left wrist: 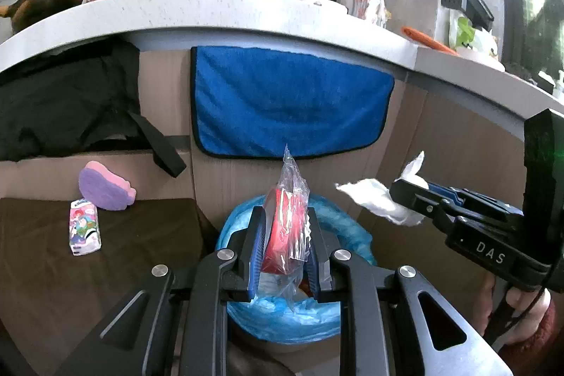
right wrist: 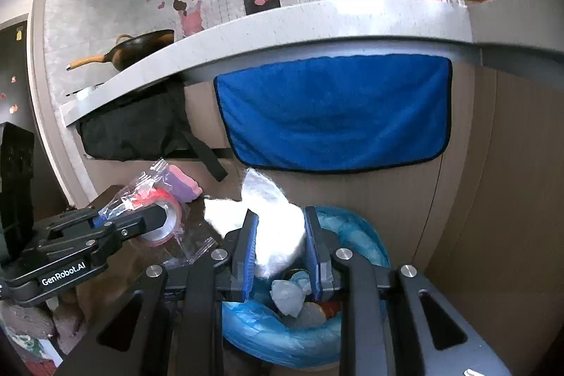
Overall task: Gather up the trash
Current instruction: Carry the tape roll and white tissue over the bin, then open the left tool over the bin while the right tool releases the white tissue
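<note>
My left gripper (left wrist: 284, 231) is shut on a red tape roll in a clear plastic wrapper (left wrist: 287, 228) and holds it above the trash bin with a blue liner (left wrist: 349, 228). My right gripper (right wrist: 280, 235) is shut on a crumpled white tissue (right wrist: 271, 221) above the same bin (right wrist: 359, 235), which holds crumpled waste. The right gripper with the tissue (left wrist: 373, 196) shows at the right of the left wrist view. The left gripper with the wrapped tape (right wrist: 155, 210) shows at the left of the right wrist view.
A purple and pink sponge (left wrist: 105, 187) and a small tissue pack (left wrist: 84, 228) lie on a brown surface left of the bin. A blue towel (left wrist: 289, 101) hangs on the cabinet under the white counter (left wrist: 211, 9). A black bag (left wrist: 63, 101) sits at the left.
</note>
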Motion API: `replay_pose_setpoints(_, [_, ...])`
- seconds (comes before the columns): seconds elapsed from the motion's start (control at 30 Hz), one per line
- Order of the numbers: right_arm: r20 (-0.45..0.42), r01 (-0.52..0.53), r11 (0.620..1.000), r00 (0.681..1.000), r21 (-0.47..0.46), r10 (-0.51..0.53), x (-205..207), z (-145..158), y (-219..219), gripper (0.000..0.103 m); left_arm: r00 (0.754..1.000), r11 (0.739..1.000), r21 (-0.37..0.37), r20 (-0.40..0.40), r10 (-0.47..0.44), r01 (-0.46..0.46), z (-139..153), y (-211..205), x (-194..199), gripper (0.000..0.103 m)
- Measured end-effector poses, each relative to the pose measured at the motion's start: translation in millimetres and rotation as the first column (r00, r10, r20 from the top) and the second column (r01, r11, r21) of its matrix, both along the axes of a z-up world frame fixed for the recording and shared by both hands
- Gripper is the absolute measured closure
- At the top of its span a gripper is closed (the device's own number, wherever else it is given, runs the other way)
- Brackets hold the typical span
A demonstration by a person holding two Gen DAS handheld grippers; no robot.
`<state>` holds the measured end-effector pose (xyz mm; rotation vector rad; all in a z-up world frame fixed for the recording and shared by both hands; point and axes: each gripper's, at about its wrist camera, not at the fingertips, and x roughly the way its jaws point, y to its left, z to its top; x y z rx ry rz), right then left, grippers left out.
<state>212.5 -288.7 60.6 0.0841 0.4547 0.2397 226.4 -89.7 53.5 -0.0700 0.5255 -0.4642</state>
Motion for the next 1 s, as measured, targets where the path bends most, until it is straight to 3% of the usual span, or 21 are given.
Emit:
replay_pose_setpoints(0.37, [-0.039, 0.016, 1.000, 0.999, 0.000, -0.016, 17, -22, -3, 0.081, 0.997, 1.000, -0.002, -0.072, -0.013, 0.013, -30, -8, 26, 0.081])
replay_pose_setpoints(1.0, [-0.186, 0.043, 0.997, 0.982, 0.060, -0.031, 66, -74, -16, 0.081, 0.984, 0.999, 0.004, -0.171, -0.044, 0.046, -76, -21, 69, 0.081])
